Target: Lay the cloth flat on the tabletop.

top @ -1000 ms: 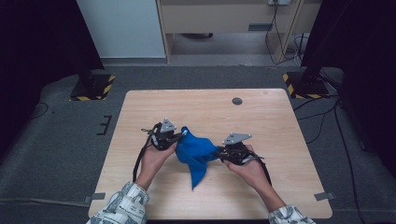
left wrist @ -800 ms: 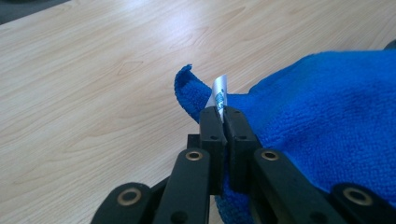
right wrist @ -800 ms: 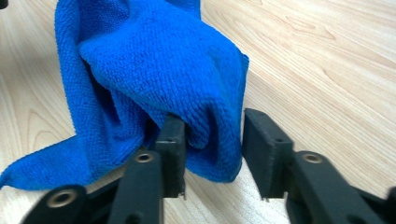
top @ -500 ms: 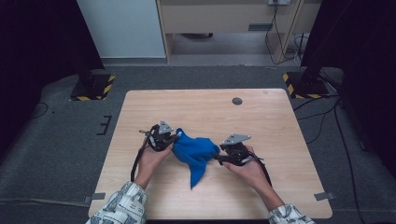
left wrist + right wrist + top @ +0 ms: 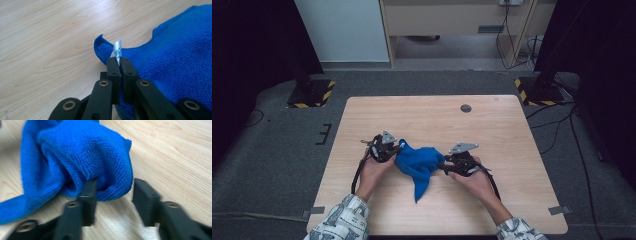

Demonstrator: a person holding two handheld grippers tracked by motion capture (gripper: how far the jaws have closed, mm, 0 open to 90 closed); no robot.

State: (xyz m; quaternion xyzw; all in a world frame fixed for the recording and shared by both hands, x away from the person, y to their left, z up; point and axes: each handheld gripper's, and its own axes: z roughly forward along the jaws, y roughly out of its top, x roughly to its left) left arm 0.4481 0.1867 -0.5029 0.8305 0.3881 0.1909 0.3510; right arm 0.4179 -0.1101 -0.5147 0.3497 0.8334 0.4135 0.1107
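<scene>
Our left gripper (image 5: 120, 65) has its jaws clamped on the blue cloth (image 5: 417, 162) — at its white tag (image 5: 117, 49); our right gripper (image 5: 113, 192) — jaws just closing, apart around a fold on the worktop (image 5: 492, 125).

light wood table (image 5: 512, 150); crumpled blue cloth (image 5: 419, 165) on it

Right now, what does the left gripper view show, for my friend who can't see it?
The left gripper is shut on a corner of the blue cloth, with a small white tag sticking up between its black jaws. The cloth lies on a light wooden table.
</scene>
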